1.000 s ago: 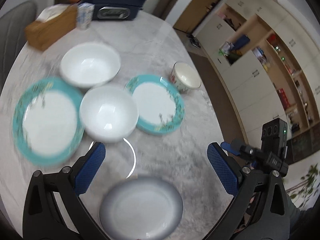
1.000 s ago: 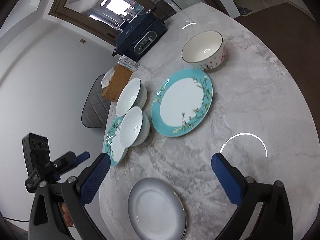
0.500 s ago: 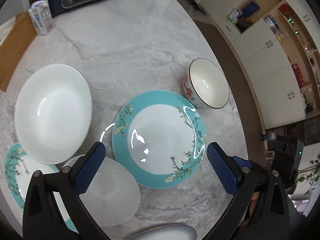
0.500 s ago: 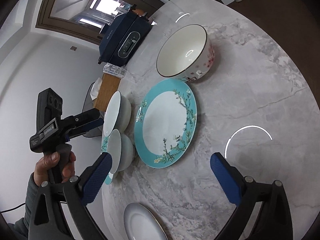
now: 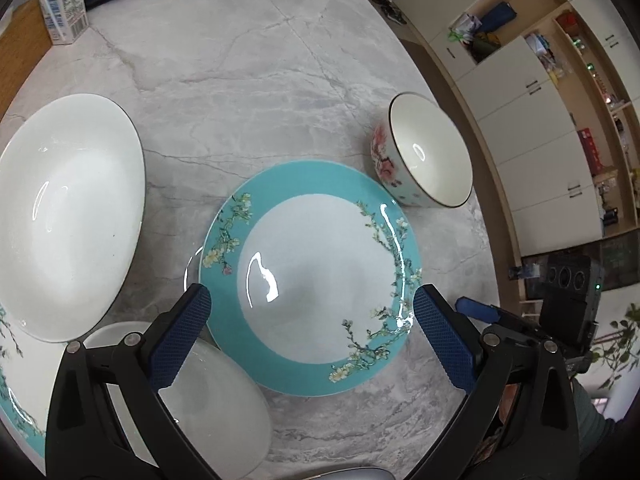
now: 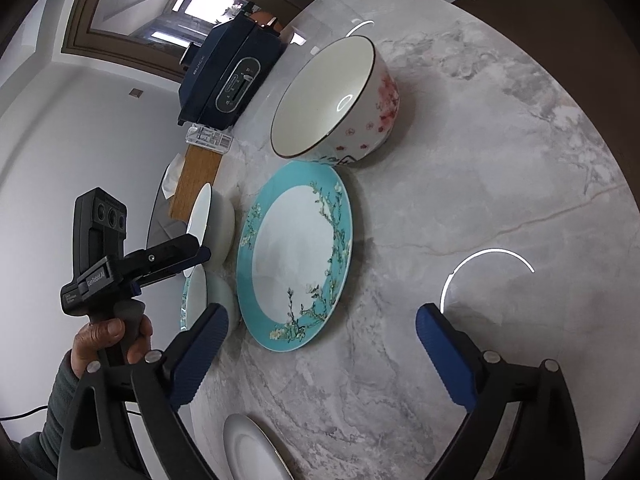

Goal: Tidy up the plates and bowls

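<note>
A teal flowered plate (image 5: 316, 280) lies on the marble table (image 5: 240, 100); it also shows in the right wrist view (image 6: 298, 256). My left gripper (image 5: 310, 332) is open and empty, hovering over the plate's near edge. A pink-flowered bowl (image 5: 428, 160) stands just beyond the plate, also in the right wrist view (image 6: 336, 100). Two white bowls (image 5: 68, 216) (image 5: 208, 408) sit to the left, the nearer one on a second teal plate (image 5: 12, 400). My right gripper (image 6: 320, 356) is open and empty, above the table near the plate's right side.
A grey plate (image 6: 252, 452) lies at the near table edge. A dark blue appliance (image 6: 228, 76), a milk carton (image 5: 64, 12) and a wooden tissue box (image 6: 196, 180) stand at the far side. The table edge runs along the right (image 5: 492, 240).
Both grippers have moved forward and lower toward the teal plate and flowered bowl, which now look larger. The left gripper has shifted right from the white bowls to over the plate. Both stay open.
</note>
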`<state>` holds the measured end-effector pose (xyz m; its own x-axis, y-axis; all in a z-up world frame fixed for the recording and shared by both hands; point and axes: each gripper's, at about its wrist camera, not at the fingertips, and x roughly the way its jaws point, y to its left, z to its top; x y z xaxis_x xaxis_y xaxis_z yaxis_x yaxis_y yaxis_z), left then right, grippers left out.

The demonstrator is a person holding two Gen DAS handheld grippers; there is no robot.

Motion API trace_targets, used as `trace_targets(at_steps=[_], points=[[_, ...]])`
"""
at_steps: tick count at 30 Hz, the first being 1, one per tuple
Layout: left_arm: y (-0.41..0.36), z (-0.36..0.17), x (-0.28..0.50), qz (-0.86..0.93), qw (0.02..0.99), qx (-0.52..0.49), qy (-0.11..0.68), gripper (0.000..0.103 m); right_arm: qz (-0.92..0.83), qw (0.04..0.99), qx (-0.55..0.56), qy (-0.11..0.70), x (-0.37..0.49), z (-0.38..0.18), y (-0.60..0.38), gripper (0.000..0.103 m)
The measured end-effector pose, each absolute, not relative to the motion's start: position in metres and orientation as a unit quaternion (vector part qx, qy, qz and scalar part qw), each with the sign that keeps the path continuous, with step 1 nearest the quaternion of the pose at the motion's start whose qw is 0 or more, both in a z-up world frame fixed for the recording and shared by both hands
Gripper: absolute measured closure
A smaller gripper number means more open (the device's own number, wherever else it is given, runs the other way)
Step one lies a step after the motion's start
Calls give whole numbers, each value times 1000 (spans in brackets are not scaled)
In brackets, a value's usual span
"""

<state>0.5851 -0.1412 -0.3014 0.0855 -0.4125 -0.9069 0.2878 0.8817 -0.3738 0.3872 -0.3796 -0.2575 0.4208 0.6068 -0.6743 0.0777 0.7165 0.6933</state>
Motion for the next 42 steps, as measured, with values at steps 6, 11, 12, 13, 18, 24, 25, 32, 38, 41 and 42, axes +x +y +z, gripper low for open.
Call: trace_targets(at_steps=[6,11,12,13,18,24,25,32,38,41,42], points=[[-135,-313,592,-235,729,-53,640,1,169,770,337,515,393,-269,-382,8],[-127,-319,598,-227,728,-42,646,1,181,769,337,512,401,-272,-382,12],[-127,-319,598,-226,727,-38,648,1,184,769,335,513,402,-272,-381,13],[-126,-320,598,-228,725,-34,649,2,187,769,330,515,403,-273,-379,18],[-126,-326,600,-234,718,-20,656,37,185,771,320,518,408,-274,-379,28],[-124,-333,600,-233,709,-6,665,52,204,767,314,522,415,-275,-377,34],[-123,-333,599,-236,707,-5,667,52,207,766,312,523,416,-275,-377,37],[-106,-328,605,-212,713,-13,668,57,209,761,312,529,420,-277,-378,44],[-113,-329,604,-217,705,28,675,56,222,757,307,533,422,-277,-374,44],[-117,-331,607,-225,694,36,683,56,233,753,306,534,423,-278,-372,44],[-121,-334,607,-232,683,47,691,56,238,751,306,534,423,-279,-371,44]])
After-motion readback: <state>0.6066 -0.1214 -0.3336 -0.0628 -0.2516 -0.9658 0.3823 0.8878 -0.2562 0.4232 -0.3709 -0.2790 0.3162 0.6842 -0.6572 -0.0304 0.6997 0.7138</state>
